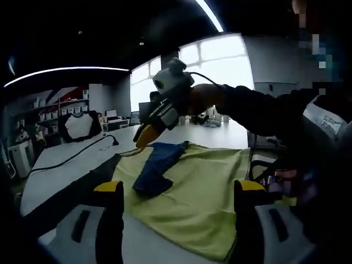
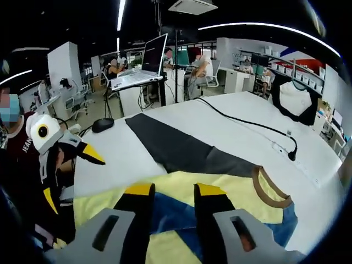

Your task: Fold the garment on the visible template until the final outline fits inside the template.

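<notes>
garment (image 1: 192, 192) on table (image 1: 66, 159), partly over template (image 2: 170, 146)

Left hand-held gripper (image 1: 179, 190): black jaws, yellow tips, grey bodies, lower frame. Right hand-held gripper (image 2: 173, 192): same black jaws, yellow-tipped, grey housings with dark slots. Person's sleeve (image 1: 264, 110), right of frame: dark.

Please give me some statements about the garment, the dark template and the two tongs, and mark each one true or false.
1. The garment is yellow with blue sleeves. True.
2. The left tongs are shut on the garment. False: they are open, holding nothing.
3. The dark template lies on a white table. True.
4. The collar is red. False: it is brown.
5. The right tongs are over a blue sleeve. True.
</notes>
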Available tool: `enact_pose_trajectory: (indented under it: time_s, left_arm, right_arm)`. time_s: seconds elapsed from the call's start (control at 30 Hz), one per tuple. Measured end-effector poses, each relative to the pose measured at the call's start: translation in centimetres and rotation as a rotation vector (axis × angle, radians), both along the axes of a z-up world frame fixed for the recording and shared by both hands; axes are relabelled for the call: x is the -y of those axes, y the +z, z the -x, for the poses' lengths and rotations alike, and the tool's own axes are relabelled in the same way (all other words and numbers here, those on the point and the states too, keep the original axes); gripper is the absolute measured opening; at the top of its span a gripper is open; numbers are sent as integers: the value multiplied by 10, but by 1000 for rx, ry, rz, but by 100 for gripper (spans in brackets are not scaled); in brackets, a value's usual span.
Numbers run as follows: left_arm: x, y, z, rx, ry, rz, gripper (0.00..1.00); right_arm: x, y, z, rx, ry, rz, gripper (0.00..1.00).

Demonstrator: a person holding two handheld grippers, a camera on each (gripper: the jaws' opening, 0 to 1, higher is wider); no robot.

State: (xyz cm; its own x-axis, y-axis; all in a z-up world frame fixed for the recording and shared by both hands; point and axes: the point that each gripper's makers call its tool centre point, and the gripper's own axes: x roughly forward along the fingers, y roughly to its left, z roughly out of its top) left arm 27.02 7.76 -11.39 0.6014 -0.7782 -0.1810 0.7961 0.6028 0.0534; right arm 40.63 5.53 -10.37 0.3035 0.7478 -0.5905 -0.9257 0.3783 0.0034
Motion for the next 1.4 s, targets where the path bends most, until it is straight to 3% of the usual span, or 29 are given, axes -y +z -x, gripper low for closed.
enact_pose_trajectory:
  time_s: [0.07, 0.17, 0.27, 0.33, 0.47, 0.57, 0.67, 0.87, 1.1, 1.23, 1.4]
  left_arm:
    - [3, 1, -5, -5, -6, 5, 83]
    - [5, 2, -11, -78, -3, 46, 74]
    - [3, -3, -21, -125, 34, 34, 72]
    - [5, -4, -27, -119, 35, 20, 71]
    - [7, -11, -38, -174, 53, 25, 63]
    - [1, -20, -56, -229, 126, 36, 59]
    - [-4, -26, -66, -218, 159, 7, 54]
    - [-1, -34, -74, -264, 166, 9, 45]
    - [-2, -43, -80, -312, 174, 10, 34]
    - [0, -45, -82, -339, 167, 28, 25]
    - [2, -48, -84, -358, 166, 29, 20]
  right_arm:
    - [7, 1, -3, 10, -8, -2, 31]
    - [22, 1, -14, 19, -36, 6, 32]
    - [35, -1, -22, 27, -54, 15, 35]
    - [45, -2, -30, 26, -81, 20, 36]
    - [66, -8, -45, 23, -126, 32, 39]
    - [84, -15, -56, 25, -161, 60, 42]
    - [99, -21, -66, 25, -199, 76, 42]
    - [136, -35, -90, 0, -297, 100, 42]
    - [178, -56, -123, 64, -355, 253, 42]
    - [187, -67, -133, 49, -345, 272, 42]
    - [185, -81, -138, 11, -346, 228, 41]
